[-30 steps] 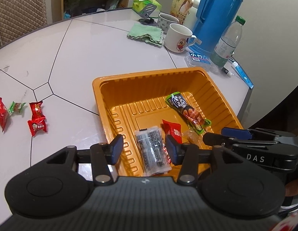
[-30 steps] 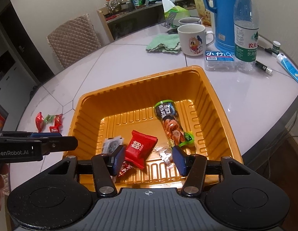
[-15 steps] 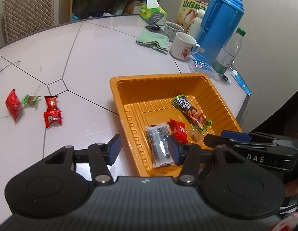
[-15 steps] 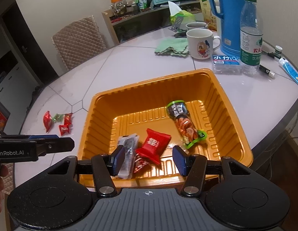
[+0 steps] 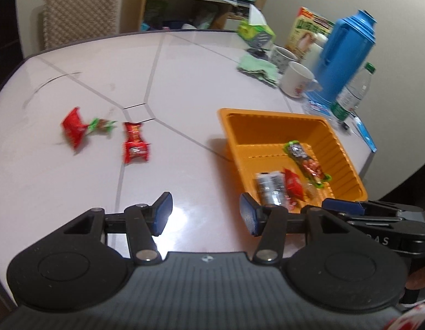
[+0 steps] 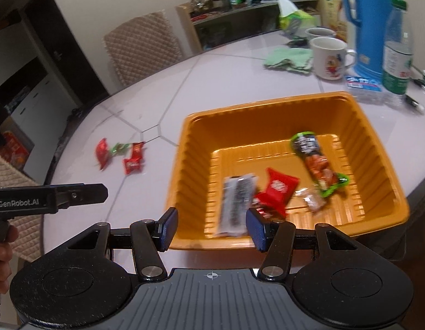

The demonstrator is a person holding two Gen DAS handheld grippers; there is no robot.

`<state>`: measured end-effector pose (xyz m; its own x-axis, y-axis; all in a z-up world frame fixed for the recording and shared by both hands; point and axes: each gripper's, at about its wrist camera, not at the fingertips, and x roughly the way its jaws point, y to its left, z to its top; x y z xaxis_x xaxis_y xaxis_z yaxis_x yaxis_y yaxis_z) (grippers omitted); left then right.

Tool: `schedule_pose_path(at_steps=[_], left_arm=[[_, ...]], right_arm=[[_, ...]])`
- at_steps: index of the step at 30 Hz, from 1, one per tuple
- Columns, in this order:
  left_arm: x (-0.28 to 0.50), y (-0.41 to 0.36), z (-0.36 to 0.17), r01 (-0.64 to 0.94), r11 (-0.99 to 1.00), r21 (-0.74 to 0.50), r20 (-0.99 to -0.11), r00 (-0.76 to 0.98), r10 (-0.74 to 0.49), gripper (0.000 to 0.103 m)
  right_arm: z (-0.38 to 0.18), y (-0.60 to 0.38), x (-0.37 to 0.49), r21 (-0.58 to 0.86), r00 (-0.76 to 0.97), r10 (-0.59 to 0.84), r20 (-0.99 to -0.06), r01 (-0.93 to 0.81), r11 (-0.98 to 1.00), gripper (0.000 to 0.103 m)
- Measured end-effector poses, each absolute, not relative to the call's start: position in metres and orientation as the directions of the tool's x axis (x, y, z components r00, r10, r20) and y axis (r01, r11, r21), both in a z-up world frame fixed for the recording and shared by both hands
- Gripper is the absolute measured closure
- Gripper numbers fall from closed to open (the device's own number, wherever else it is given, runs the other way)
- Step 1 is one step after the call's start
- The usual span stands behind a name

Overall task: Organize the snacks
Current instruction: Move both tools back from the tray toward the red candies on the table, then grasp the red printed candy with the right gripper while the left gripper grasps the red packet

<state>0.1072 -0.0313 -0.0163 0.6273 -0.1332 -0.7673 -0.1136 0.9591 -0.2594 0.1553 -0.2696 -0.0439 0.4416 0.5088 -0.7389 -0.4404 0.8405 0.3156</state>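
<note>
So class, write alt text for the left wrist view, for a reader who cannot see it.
An open, empty left gripper hovers over a pale tiled table. Red-wrapped candies lie loose to its left, an orange plastic tray holding snack packets to its right.

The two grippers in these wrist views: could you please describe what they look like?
Both the left gripper and the right gripper have matte black bodies with two round discs, a ribbed grey centre panel and silver pivot pins. Their black fingers end in blue ribbed pads. Seen side on, the left gripper carries white "GenRobot.AI" lettering, and the right shows the letters "AS". No cables or sleeves are visible.
</note>
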Motion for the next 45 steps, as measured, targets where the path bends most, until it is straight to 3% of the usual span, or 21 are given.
schedule_pose_path(at_steps=[19, 45], left_arm=[[0.074, 0.048, -0.028, -0.263, 0.931, -0.252, -0.792, 0.609, -0.042, 0.053], [0.091, 0.141, -0.061, -0.358, 0.913, -0.196, -0.828, 0.56, 0.042, 0.05]], right_arm=[[-0.058, -0.179, 0.145, 0.314, 0.34, 0.56, -0.756, -0.563, 0.765, 0.048], [-0.099, -0.081, 0.19, 0.298, 0.365, 0.533, -0.763, -0.533, 0.792, 0.048]])
